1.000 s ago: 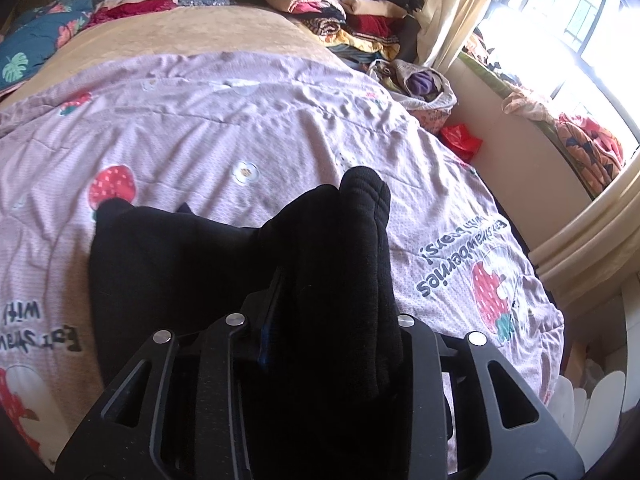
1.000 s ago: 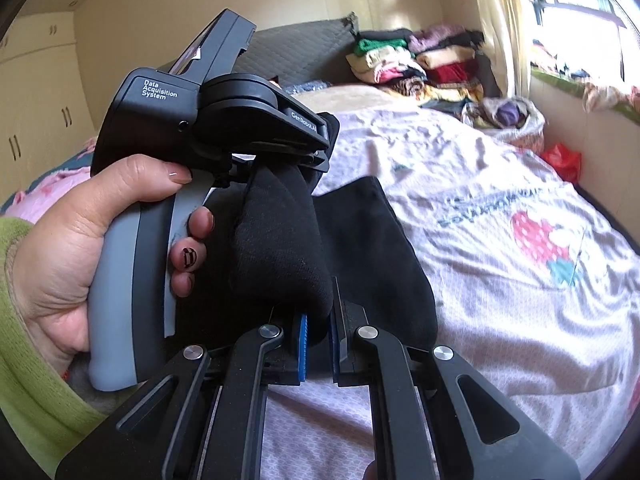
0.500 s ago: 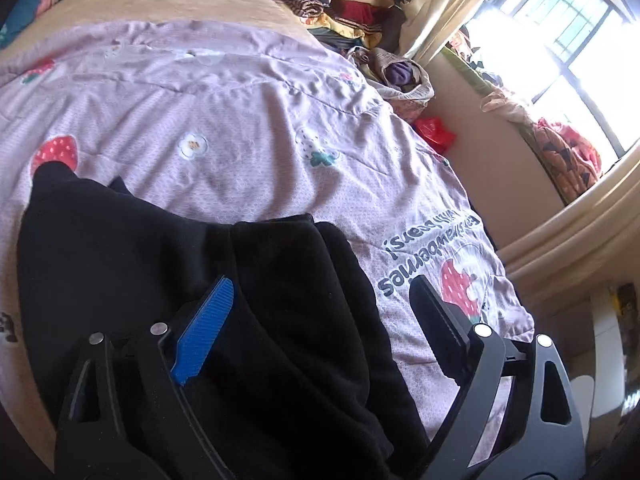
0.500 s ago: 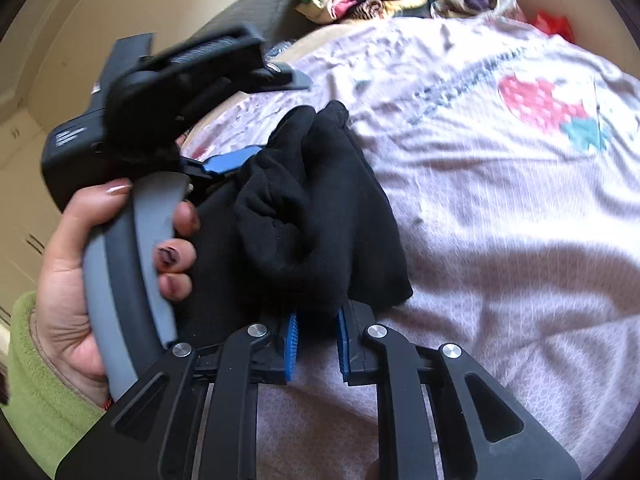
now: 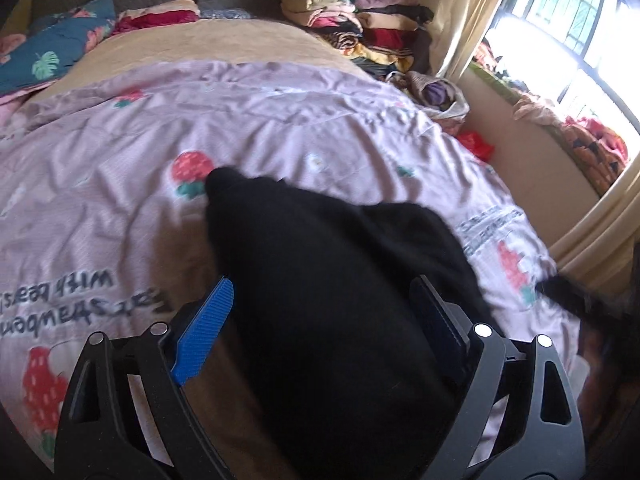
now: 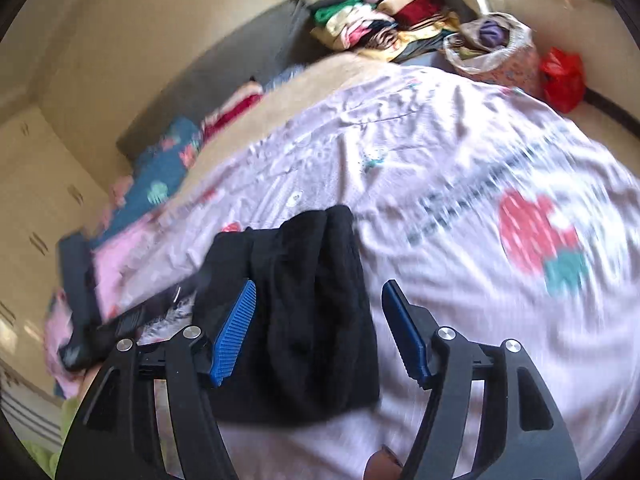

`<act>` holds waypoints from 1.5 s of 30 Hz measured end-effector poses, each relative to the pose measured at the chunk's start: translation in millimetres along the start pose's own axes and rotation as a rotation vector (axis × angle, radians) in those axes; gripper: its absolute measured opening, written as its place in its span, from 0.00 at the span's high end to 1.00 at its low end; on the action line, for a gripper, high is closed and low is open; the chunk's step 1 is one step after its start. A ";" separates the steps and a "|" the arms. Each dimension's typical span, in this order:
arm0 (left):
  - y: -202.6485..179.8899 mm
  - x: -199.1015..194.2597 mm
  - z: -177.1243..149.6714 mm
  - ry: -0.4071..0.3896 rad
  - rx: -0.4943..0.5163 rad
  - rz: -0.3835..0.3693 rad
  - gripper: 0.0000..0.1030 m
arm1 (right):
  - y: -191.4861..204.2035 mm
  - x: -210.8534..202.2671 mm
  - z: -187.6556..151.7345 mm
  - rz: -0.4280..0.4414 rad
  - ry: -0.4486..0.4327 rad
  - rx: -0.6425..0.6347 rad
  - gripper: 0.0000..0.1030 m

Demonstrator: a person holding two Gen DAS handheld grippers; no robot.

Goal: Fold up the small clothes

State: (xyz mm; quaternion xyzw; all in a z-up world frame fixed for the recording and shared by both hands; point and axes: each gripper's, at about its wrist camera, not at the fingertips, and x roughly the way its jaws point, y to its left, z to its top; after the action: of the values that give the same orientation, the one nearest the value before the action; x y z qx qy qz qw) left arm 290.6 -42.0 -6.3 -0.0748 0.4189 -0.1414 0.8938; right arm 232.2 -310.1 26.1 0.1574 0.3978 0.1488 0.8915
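A small black garment [image 5: 332, 288] lies folded on the pink strawberry-print bedspread [image 5: 120, 184]. It also shows in the right wrist view [image 6: 308, 304] as a narrow folded bundle. My left gripper [image 5: 320, 296] is open, its blue-padded fingers [image 5: 204, 332] on either side of the garment just above it. My right gripper [image 6: 320, 312] is open too, its fingers [image 6: 236, 332] straddling the garment's near end without pinching it. The right wrist view is blurred by motion.
A stack of folded clothes [image 5: 352, 20] sits at the head of the bed, with a bag of clothes [image 5: 436, 92] and a red bag [image 5: 476, 144] beside it. Pillows [image 5: 52, 56] lie at the far left. The bed's right edge drops toward the window wall.
My left gripper let go of the black garment first, then my right gripper opened and released it. The garment now lies flat on the bedspread. Both grippers have drawn back.
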 end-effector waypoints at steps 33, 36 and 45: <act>7.4 10.8 -28.9 0.082 0.026 -0.036 0.20 | 3.8 101.2 27.7 -0.115 0.066 -0.192 0.89; 7.2 11.8 -30.1 0.086 0.023 -0.041 0.20 | 0.5 100.4 22.9 -0.116 0.065 -0.189 0.85; 11.6 1.3 -32.1 0.088 -0.020 -0.107 0.20 | -15.4 49.3 19.7 -0.025 0.026 -0.073 0.47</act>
State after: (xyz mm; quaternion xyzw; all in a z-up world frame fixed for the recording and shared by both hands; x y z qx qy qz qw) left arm 268.9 -31.9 -30.7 -0.0998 0.4544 -0.1878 0.8650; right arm 280.7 -308.0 -0.2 0.1178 0.4059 0.1538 0.8932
